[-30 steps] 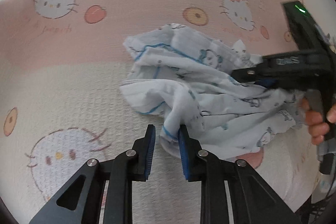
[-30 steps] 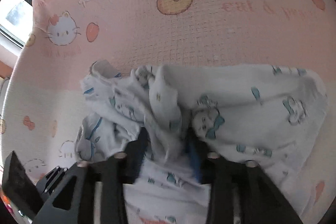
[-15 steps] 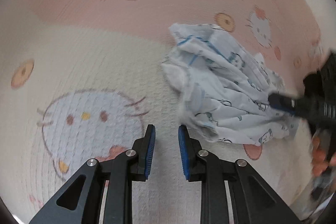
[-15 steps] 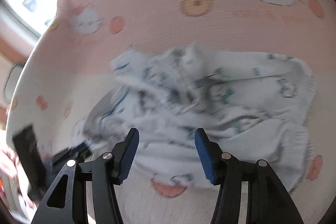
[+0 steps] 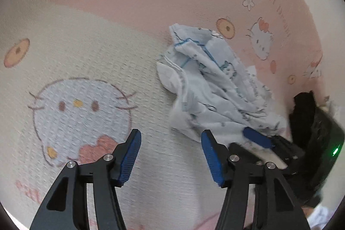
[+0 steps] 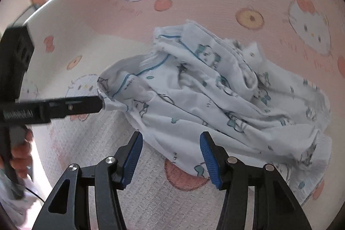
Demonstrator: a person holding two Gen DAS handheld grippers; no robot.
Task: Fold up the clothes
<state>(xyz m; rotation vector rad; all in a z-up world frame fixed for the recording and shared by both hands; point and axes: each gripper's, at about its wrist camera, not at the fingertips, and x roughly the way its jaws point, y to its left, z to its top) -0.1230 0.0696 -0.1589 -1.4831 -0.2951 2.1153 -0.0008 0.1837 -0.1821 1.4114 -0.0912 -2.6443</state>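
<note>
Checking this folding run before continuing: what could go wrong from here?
The left gripper and right gripper have just been opening: nothing lies between the left's jaws, the edge of the garment before the right's. The garment lies crumpled, so a grasp may pinch several layers, or the sheet beneath.

Thin crumpled cloth garment (image 6: pixel 215 96) on waffle-textured bedspread (image 5: pixel 86 53)

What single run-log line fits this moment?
stage: crumpled garment unfolded on bedsheet | left gripper: jaws just opening, nothing between | right gripper: jaws just opening, garment edge between, not gripped
</note>
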